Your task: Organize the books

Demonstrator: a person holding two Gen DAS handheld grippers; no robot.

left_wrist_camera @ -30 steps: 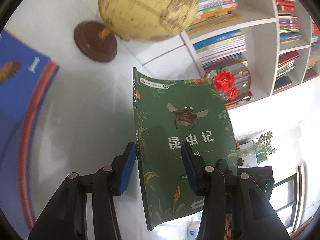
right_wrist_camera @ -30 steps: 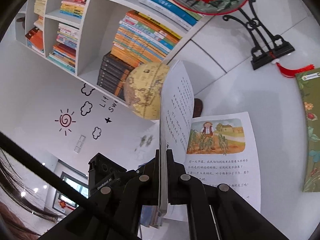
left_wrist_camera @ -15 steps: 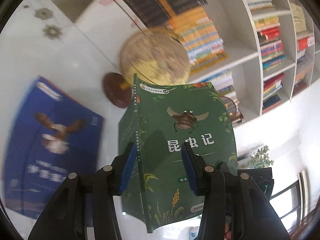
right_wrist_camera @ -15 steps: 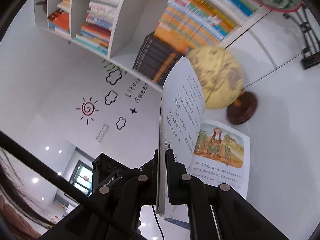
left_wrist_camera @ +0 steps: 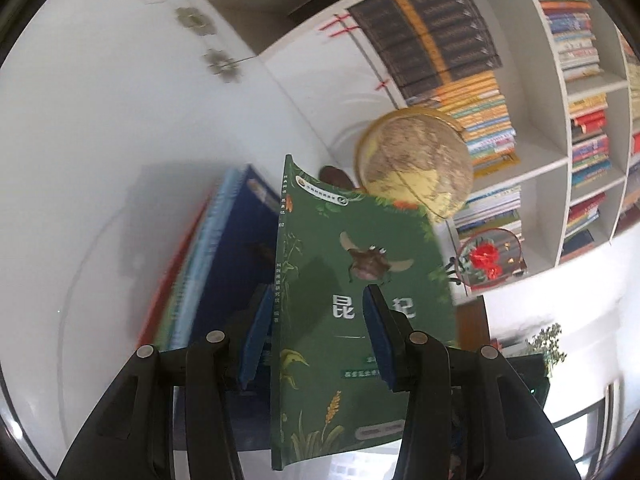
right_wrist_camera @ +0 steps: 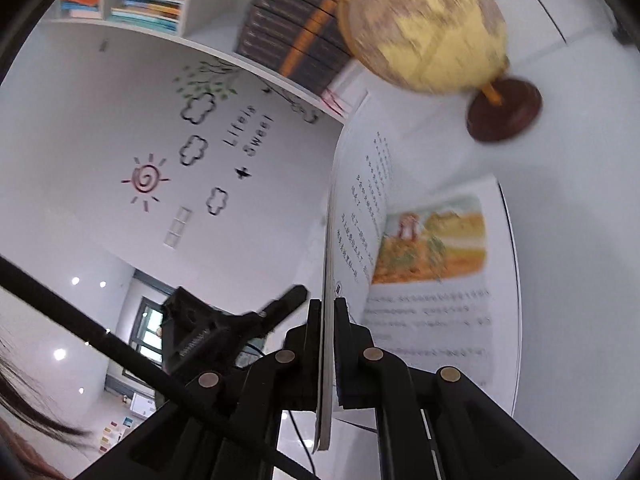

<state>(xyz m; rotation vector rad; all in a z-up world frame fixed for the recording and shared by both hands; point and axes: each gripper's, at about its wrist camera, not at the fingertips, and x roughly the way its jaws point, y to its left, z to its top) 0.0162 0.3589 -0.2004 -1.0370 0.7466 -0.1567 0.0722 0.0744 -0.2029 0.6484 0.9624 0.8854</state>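
In the left wrist view my left gripper (left_wrist_camera: 316, 332) is shut on a green book (left_wrist_camera: 352, 280) with a beetle on its cover. The book stands upright, spine to the left, between the blue pads (left_wrist_camera: 256, 332). Just behind it a stack of blue-covered books (left_wrist_camera: 224, 256) lies on the white table. In the right wrist view my right gripper (right_wrist_camera: 328, 308) is shut on the raised leaves of an open white picture book (right_wrist_camera: 436, 248), whose other page hangs out to the right.
A yellow globe (left_wrist_camera: 416, 160) on a dark wooden base (right_wrist_camera: 504, 110) stands on the table ahead. A white bookshelf (left_wrist_camera: 560, 128) full of books fills the wall behind it. A round fan ornament with red flowers (left_wrist_camera: 488, 256) stands at the right. A person's hair shows at the lower left of the right wrist view.
Both grippers swung sideways with their books still gripped. The blue stack slid from the left to right behind the green book. The globe drifted to the upper right in the right wrist view.
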